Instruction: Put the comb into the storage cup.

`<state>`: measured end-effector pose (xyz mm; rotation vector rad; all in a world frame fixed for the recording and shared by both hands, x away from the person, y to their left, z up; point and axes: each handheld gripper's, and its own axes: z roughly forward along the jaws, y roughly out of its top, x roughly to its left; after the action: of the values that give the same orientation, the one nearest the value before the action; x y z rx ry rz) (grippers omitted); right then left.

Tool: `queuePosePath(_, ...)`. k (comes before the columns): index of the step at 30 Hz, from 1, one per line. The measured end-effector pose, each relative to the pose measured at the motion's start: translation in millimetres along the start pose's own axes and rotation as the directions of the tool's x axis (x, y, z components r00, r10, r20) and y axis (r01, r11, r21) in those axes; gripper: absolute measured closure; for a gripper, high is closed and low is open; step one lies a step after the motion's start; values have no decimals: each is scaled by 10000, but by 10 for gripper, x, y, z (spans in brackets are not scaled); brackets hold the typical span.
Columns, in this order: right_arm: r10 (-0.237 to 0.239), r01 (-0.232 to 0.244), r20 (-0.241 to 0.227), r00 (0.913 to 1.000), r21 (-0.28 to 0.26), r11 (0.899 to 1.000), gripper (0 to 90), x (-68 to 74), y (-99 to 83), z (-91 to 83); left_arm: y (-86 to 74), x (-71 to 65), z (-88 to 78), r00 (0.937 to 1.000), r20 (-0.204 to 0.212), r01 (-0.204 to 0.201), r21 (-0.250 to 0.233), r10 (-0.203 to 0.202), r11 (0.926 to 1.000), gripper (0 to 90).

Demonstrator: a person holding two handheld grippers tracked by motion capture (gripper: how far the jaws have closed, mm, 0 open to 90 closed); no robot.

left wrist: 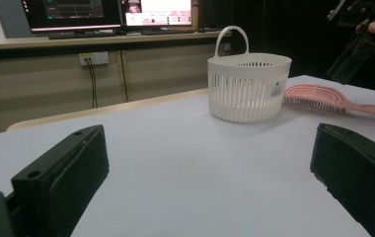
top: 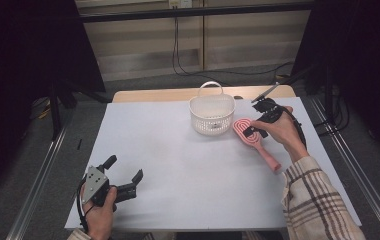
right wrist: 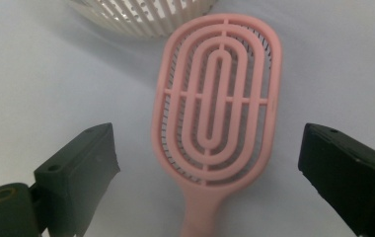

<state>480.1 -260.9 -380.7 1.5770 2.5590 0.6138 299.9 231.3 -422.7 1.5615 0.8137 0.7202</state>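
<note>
Hairbrush (right wrist: 215,103) lies just beside the basket (top: 212,116), right gripper (right wrist: 207,170) fingers spread wide astride its head, left gripper (top: 123,176) released.

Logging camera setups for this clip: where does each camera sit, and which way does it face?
High view: above the table, looking forward and down; both hands, checked sleeve.
Left gripper view: low on the left hand-held gripper, facing the basket; open jaws.
Right gripper view: over the hairbrush, looking down; open jaws.
All share basket and hairbrush.

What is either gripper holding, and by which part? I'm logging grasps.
Nothing. The right gripper hovers open over the brush, its jaws apart on either side of the head; the left gripper is open, holding nothing.
</note>
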Motion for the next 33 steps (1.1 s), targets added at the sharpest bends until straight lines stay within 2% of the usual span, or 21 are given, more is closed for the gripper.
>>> queuePosePath(15, -117, 74, 494, 9987, 860, 9963, 79, 6, 94, 279, -4, 4, 6, 10000, 23, -21, 37, 21, 10000, 14)
queuePosePath(26, -208, 125, 822, 9964, 1007, 9948, 75, 33, 142, 404, -3, 6, 2, 10000, 49, -28, 32, 28, 10000, 14)
queuePosePath(29, -100, -12, 1033, 9946, 1082, 9941, 71, 33, 161, 430, -4, 8, 1, 10000, 44, 23, 26, -24, 10000, 14)
queuePosePath(33, -210, 67, 1213, 9924, 1174, 9931, 72, 58, 207, 455, 0, 9, -2, 10000, 39, 23, -33, -23, 10000, 14)
